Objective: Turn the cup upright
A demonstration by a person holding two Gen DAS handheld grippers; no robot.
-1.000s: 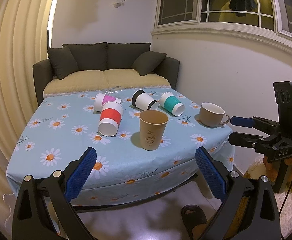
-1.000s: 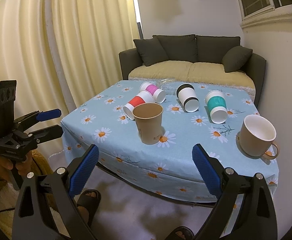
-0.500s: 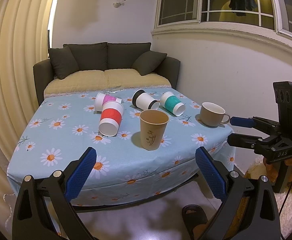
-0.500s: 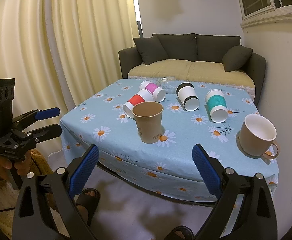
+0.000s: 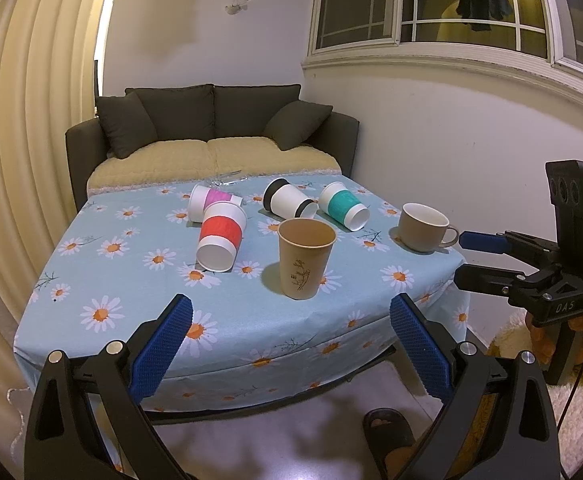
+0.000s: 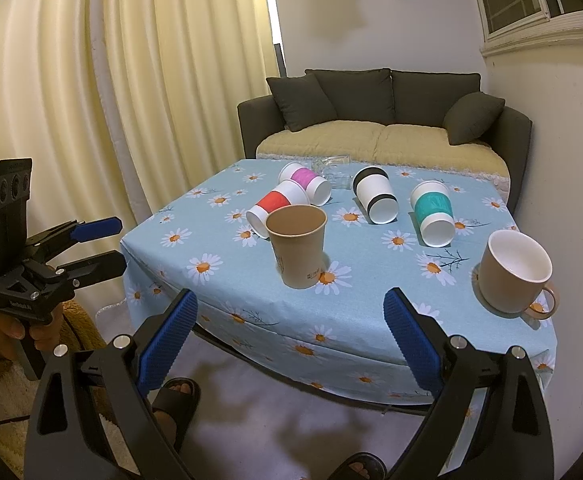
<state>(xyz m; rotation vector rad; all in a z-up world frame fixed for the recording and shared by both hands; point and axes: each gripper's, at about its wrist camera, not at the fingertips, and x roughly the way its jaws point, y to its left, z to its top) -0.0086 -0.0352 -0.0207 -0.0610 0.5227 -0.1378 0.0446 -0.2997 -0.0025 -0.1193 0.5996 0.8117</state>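
Warm indoor light, fisheye-bent edges

The counter point(image 5: 139, 280) wears a light blue cloth with white, orange-centred daisies. On it: a brown paper cup point(image 5: 305, 258) with a dark sprig drawing, white cups banded red point(image 5: 221, 236), pink point(image 5: 211, 200), black point(image 5: 287, 204) and teal point(image 5: 343, 206), and a beige mug point(image 5: 421, 226), white inside. Each hand-held gripper point(image 5: 291, 344) is black with blue pads point(image 5: 163, 344).
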